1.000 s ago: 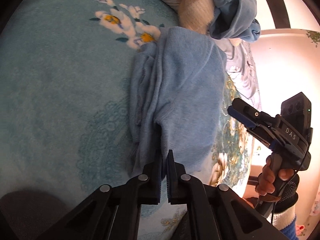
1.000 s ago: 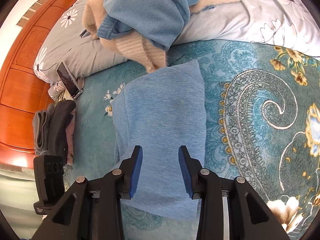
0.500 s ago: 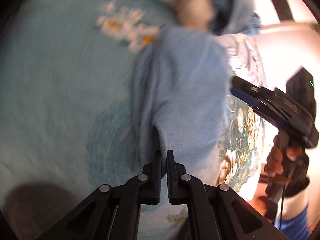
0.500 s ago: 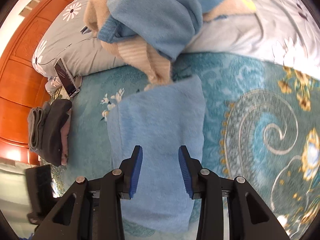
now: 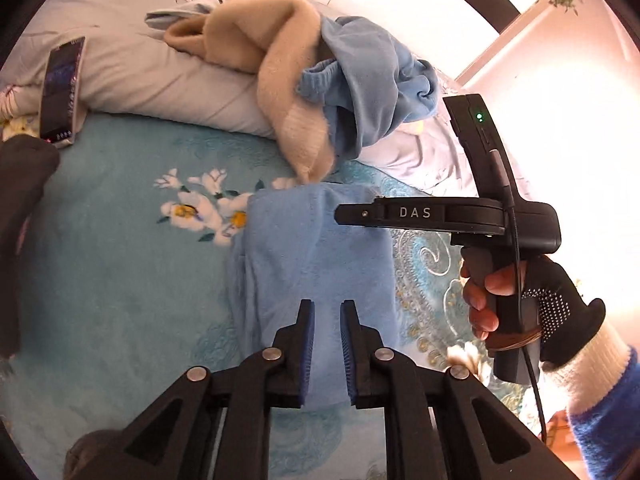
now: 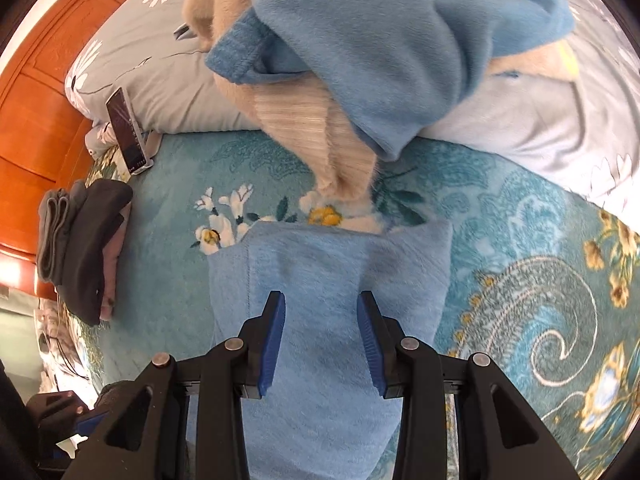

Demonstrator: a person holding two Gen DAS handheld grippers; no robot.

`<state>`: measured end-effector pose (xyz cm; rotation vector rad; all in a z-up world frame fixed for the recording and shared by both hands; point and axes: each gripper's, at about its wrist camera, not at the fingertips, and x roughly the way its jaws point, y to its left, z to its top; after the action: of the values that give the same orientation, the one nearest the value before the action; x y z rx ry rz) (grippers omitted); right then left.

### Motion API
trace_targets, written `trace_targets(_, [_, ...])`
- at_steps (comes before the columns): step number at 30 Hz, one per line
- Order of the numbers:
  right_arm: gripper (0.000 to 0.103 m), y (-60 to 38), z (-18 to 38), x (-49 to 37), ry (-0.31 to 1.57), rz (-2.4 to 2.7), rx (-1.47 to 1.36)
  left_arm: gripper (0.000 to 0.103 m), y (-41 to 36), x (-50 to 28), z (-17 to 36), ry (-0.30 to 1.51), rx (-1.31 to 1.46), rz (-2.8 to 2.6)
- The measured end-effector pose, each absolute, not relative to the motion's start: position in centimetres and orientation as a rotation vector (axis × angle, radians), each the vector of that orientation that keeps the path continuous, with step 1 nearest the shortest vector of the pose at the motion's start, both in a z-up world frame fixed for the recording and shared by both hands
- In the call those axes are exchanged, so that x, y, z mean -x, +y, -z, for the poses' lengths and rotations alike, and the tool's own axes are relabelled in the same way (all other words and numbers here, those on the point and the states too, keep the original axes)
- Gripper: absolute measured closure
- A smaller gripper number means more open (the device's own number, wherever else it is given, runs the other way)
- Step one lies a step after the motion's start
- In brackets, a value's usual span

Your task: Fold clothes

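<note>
Left tool (image 5: 326, 305): parted a little, clamped on nothing, hanging over the near end of the light-blue fleece garment (image 5: 320, 256). Right tool (image 6: 322, 298): parted wider, likewise empty, poised above the same garment's middle; gripped by a gloved right hand (image 5: 532, 300) off to the garment's right.

Task's thing: lying flat on the teal floral blanket (image 5: 100, 260) as a tidy, layered rectangle, edges fairly square, layers showing along its left side. Looks folded; whether due one more fold, cannot tell.

Left of that garment: dark folded stack (image 6: 80, 240) with something pinkish underneath, seemingly finished pieces. Also a phone (image 5: 60, 92) propped against the pillow (image 5: 160, 80).

Beyond that garment, on the pillow: beige knit sweater (image 5: 280, 60) and blue fleece top (image 5: 372, 68), tangled in a crumpled heap, one beige cuff drooping almost to the garment's far edge.

Judged progress: somewhere mid-task. Done, by the look of it: the light-blue piece and the dark stack. Left: the two heaped garments, both plainly unfolded.
</note>
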<state>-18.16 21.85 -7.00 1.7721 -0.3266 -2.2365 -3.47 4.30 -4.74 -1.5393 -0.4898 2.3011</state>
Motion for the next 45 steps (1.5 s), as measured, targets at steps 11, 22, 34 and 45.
trace_targets(11, [0.065,22.4,7.6,19.1,-0.323,2.225,-1.771,0.086,6.8,3.1,12.3,-0.529,1.872,-2.146])
trace_targets(22, [0.065,20.7,11.3,20.9,-0.291,2.160,-1.860,0.086,7.4,2.0,13.5,-0.489,1.927,-2.154])
trace_targets(34, [0.065,23.3,8.6,18.0,-0.529,2.255,-1.729,0.082,6.0,2.3,11.6,-0.608,1.844,-2.108])
trace_targets(45, [0.056,29.0,11.8,3.7,-1.177,2.158,-1.803,0.050,0.8,4.5,8.6,-0.771,1.709,-2.194])
